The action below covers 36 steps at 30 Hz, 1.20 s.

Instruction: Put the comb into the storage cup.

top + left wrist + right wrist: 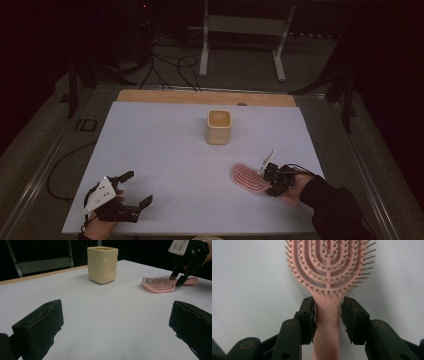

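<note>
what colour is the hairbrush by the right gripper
Pink: the oval plastic hairbrush has a pink head, bristles and handle, clearest in the right gripper view.

Pink vented hairbrush lying flat, bristles up, near table's right front, cream square cup mid-table

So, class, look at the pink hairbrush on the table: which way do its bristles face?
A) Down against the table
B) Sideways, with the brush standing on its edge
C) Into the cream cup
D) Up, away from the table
D: the hairbrush lies flat on the table, and its bristles stand upward in the left gripper view.
</note>
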Available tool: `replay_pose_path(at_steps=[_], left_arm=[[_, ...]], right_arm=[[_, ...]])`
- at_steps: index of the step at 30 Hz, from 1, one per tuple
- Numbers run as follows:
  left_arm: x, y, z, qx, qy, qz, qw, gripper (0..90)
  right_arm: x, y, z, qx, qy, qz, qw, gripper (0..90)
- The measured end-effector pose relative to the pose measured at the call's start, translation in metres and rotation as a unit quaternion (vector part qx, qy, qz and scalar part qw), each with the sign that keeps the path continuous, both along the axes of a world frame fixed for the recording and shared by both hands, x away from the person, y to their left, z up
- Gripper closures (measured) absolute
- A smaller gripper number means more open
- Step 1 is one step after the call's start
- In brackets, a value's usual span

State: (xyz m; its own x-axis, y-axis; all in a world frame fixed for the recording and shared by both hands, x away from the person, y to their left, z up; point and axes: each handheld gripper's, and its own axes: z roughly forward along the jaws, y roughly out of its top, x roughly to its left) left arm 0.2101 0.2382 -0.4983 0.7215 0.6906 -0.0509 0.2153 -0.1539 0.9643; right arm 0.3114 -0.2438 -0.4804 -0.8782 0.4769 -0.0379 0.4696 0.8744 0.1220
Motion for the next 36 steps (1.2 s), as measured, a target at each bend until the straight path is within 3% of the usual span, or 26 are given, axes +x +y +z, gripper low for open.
replay_pose_path(at_steps=[18, 22, 27, 29, 36], left_arm=[[0.0, 0.0, -0.001, 0.002, 0.002, -0.001, 1.0, 0.2], [0.0, 0.0, -0.001, 0.005, 0.003, -0.001, 1.0, 0.2], [0.0, 0.0, -0.001, 0.005, 0.003, -0.001, 1.0, 0.2], [0.0, 0.0, -0.001, 0.005, 0.003, -0.001, 1.0, 0.2], [0.001, -0.001, -0.001, 0.004, 0.004, 0.0, 1.0, 0.2]], right_arm=[[0.001, 0.007, -0.006, -0.022, 0.011, 0.006, 0.9997, 68.4], [-0.002, 0.003, -0.007, -0.008, 0.001, -0.005, 1.0, 69.4], [-0.003, 0.005, -0.007, -0.014, 0.002, -0.008, 0.9999, 69.8], [-0.005, 0.004, -0.007, -0.013, -0.009, -0.005, 0.9999, 70.0], [-0.009, -0.001, -0.007, 0.008, -0.022, -0.017, 0.9996, 70.2]])
